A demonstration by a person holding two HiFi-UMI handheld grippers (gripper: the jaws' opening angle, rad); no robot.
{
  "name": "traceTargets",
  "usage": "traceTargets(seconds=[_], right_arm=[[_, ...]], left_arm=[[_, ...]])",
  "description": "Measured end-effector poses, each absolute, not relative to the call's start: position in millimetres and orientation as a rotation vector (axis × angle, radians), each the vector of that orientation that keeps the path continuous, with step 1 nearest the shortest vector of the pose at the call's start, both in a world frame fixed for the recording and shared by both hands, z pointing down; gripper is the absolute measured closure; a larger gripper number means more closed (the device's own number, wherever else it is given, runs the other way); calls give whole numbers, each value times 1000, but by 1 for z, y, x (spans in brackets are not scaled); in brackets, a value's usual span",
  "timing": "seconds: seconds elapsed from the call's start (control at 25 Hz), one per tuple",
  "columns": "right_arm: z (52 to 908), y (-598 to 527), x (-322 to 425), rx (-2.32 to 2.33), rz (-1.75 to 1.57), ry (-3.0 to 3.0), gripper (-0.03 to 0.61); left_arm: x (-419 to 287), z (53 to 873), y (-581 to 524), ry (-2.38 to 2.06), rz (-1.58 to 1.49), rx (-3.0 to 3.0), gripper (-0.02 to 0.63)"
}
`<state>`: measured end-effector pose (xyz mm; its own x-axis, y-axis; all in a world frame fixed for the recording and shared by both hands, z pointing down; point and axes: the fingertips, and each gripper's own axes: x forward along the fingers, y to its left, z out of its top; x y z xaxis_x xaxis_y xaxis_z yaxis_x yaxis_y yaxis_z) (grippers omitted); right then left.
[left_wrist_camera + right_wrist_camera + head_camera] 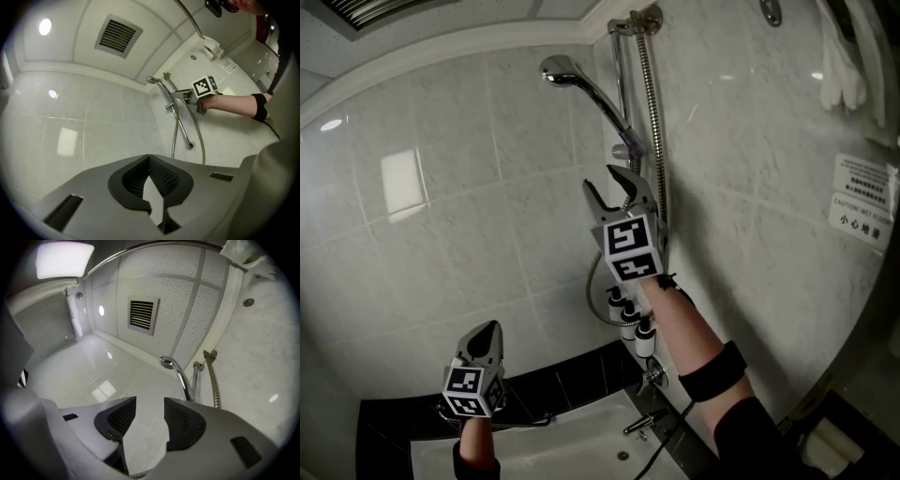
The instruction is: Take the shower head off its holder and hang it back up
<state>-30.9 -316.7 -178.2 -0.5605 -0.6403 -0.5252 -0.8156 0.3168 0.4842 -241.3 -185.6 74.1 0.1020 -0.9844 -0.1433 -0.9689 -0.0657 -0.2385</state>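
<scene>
The shower head (558, 68) sits up in its holder (623, 150) on the chrome rail (622, 70), high in the tiled corner, its handle sloping down into the bracket and the metal hose (652, 112) hanging beside it. Nothing has a hold of it yet.

The right gripper (607, 190) is up just below the holder, tongs apart. Its own view settles it: only bare tile shows in the gap, and the shower head (168, 363) stands beyond and slightly right of the jaws, not between them.

The left gripper (490, 328) hangs low and well away, above the dark ledge (572, 375), tongs pressed together on nothing, so it looks to have no part in this step.

The likely reading is a task at its start: the reach is nearly made, and the grab, the lift out of the holder and the hanging back all remain. A head already rehung would look the same, and these pictures cannot rule that out.
</scene>
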Motion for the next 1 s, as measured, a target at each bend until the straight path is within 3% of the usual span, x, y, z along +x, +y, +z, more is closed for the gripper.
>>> traceTargets(seconds=[0.08, 0.16, 0.36, 0.72, 0.92, 1.0], right_arm=[[-207, -323, -29, -1369, 1126, 2304, 355], [-235, -330, -28, -1416, 1182, 2271, 275], [-288, -362, -21, -1552, 1262, 2244, 252], [-307, -405, -23, -1801, 1437, 2214, 287], [-308, -416, -26, -1886, 1481, 2212, 405], [-308, -418, -25, -1908, 1470, 2214, 411]], left_arm=[[-232, 57, -192, 1911, -70, -2119, 614], [-227, 42, -198, 1893, -55, -2124, 614], [-221, 18, -209, 1865, -46, -2109, 614], [-221, 7, -209, 1853, -37, -2078, 614], [-220, 12, -206, 1852, -52, -2088, 614], [-217, 14, -206, 1849, -56, -2093, 614]])
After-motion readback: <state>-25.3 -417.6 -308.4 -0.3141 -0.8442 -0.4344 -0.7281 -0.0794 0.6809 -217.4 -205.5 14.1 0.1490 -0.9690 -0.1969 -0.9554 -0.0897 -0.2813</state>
